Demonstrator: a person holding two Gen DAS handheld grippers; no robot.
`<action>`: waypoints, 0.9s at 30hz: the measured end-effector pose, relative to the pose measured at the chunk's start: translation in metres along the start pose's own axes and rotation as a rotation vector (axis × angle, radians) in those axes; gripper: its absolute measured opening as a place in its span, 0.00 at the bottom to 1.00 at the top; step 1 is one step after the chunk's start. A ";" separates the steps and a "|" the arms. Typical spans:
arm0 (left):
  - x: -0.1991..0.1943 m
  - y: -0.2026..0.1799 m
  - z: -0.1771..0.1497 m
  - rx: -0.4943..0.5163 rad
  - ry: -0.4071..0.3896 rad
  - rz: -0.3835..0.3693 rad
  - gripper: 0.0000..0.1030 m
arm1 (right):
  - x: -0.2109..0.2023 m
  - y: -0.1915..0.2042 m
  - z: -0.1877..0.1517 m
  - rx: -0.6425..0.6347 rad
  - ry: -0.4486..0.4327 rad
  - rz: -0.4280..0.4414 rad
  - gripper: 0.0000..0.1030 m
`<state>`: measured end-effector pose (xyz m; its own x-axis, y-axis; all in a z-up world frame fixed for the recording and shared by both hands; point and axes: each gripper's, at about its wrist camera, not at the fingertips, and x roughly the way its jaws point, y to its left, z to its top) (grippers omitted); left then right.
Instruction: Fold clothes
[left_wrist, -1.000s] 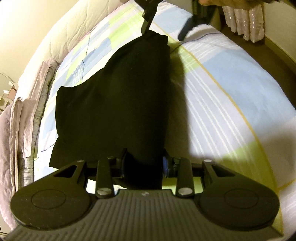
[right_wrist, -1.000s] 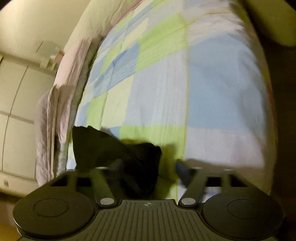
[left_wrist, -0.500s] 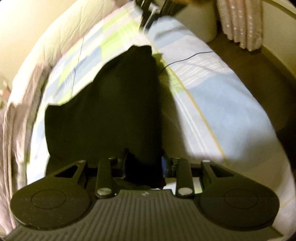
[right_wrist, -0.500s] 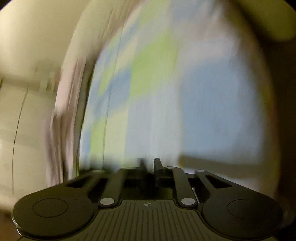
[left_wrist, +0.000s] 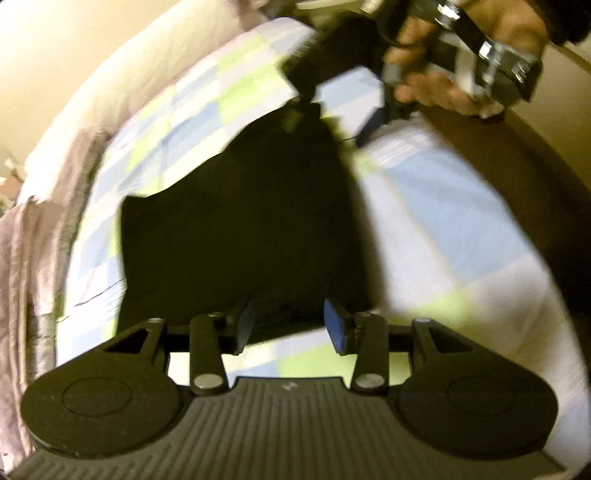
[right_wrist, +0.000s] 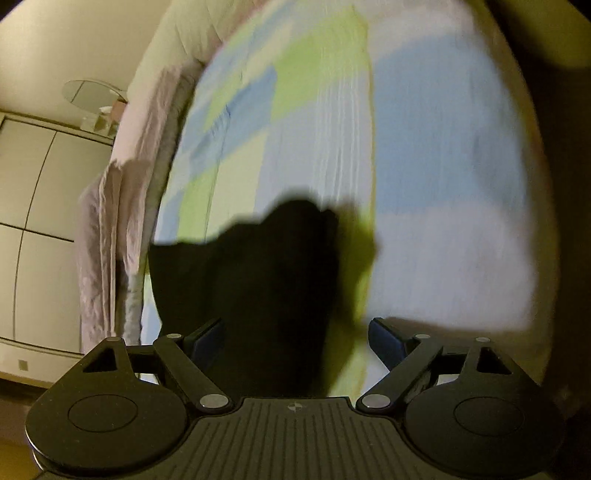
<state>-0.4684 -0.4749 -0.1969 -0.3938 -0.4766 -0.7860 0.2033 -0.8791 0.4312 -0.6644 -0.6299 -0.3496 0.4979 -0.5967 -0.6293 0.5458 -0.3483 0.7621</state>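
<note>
Both jaws opening: left gripper (left_wrist: 290, 323) and wide-spread right gripper (right_wrist: 295, 339) straddle the black garment (left_wrist: 251, 221), pads clear.

The garment (left_wrist: 243, 229) lies on the bed (left_wrist: 461, 221), its near edge between the opening fingers of the left gripper (left_wrist: 290, 325), its far end under the right gripper (left_wrist: 332, 110), with rumpled bedding (left_wrist: 33, 258) along the bed's left side.

Checked bedsheet (right_wrist: 443, 129), pink blanket (right_wrist: 107, 229), wardrobe (right_wrist: 33, 192)
</note>
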 end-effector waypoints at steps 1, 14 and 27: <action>0.003 0.008 -0.006 -0.003 0.012 0.019 0.37 | 0.007 0.000 -0.004 0.007 -0.003 -0.002 0.84; 0.059 0.061 0.002 0.022 -0.028 0.155 0.40 | 0.026 0.017 0.165 -0.075 -0.085 -0.084 0.15; 0.133 0.091 -0.039 0.272 0.120 0.148 0.43 | -0.014 0.090 0.000 -0.959 0.089 -0.218 0.74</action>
<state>-0.4675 -0.6189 -0.2789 -0.2663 -0.6107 -0.7457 -0.0029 -0.7732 0.6342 -0.6228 -0.6528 -0.2723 0.3488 -0.5184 -0.7808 0.9272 0.3124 0.2067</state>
